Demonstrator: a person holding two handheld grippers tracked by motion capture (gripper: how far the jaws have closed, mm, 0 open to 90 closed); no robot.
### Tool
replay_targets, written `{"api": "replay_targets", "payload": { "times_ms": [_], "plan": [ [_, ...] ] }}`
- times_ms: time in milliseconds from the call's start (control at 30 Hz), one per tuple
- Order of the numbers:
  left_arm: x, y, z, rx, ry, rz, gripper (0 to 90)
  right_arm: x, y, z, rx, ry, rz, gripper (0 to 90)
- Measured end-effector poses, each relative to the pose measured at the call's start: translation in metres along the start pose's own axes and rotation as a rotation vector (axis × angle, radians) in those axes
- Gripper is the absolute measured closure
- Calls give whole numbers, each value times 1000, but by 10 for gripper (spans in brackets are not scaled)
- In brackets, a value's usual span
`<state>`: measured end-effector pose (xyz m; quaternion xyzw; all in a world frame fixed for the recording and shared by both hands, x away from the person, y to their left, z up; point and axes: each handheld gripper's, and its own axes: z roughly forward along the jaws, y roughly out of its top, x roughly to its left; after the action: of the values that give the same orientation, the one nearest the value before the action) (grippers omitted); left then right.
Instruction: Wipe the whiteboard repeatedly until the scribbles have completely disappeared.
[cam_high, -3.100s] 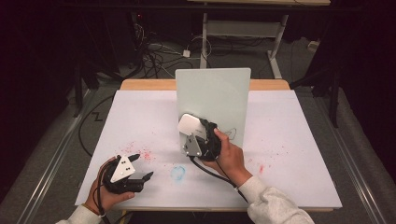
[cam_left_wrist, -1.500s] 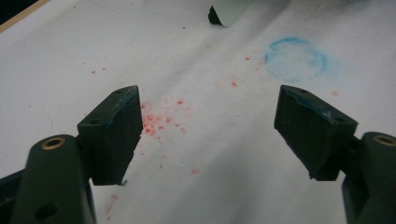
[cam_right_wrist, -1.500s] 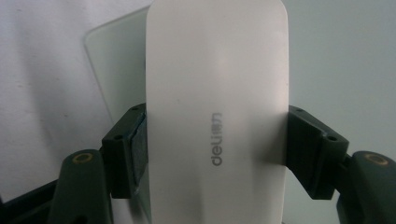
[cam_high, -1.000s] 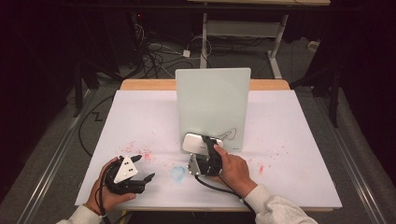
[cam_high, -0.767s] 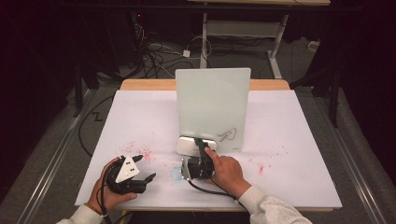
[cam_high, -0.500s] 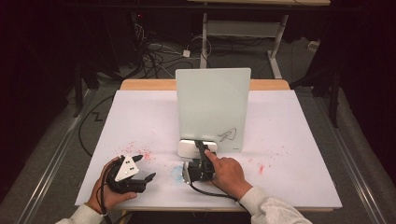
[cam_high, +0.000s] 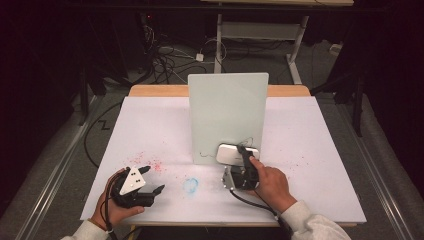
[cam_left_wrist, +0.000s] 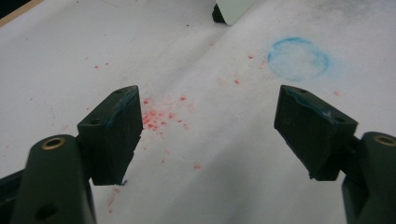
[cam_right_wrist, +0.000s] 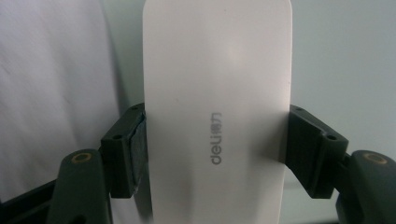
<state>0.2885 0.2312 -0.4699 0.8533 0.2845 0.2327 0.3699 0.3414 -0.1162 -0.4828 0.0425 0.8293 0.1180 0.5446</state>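
Observation:
A pale upright whiteboard (cam_high: 227, 112) stands mid-table with a thin black scribble (cam_high: 251, 140) near its lower edge. My right gripper (cam_high: 239, 161) is shut on a white eraser (cam_high: 235, 153) and holds it flat against the bottom of the board. In the right gripper view the eraser (cam_right_wrist: 217, 93) fills the gap between both pads, its grey logo facing me. At the front left my left gripper (cam_high: 148, 188) rests in a hand, its jaws open over the table with nothing between them (cam_left_wrist: 208, 121).
White paper (cam_high: 310, 150) covers the table. A blue chalky ring (cam_high: 191, 185) lies between the two hands, also seen ahead of the left jaws as the blue ring (cam_left_wrist: 298, 58). Red specks (cam_left_wrist: 159, 116) dot the paper. Cables lie on the floor behind.
My right gripper has slid the eraser to the right along the board's bottom edge, after coming down from higher on the board. The left gripper has stayed put.

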Motion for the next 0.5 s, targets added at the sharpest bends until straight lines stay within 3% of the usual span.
{"api": "replay_targets", "payload": {
  "times_ms": [200,333,500],
  "plan": [
    [-1,2,3,1,-5,3,230,-29,-34,-5,35,-54,126,310],
    [-1,4,4,-7,-7,15,230,-36,-40,-6,42,-60,191,311],
    [-2,5,6,-3,-22,13,230,-24,-32,-4,11,-42,157,311]
  ]
}}
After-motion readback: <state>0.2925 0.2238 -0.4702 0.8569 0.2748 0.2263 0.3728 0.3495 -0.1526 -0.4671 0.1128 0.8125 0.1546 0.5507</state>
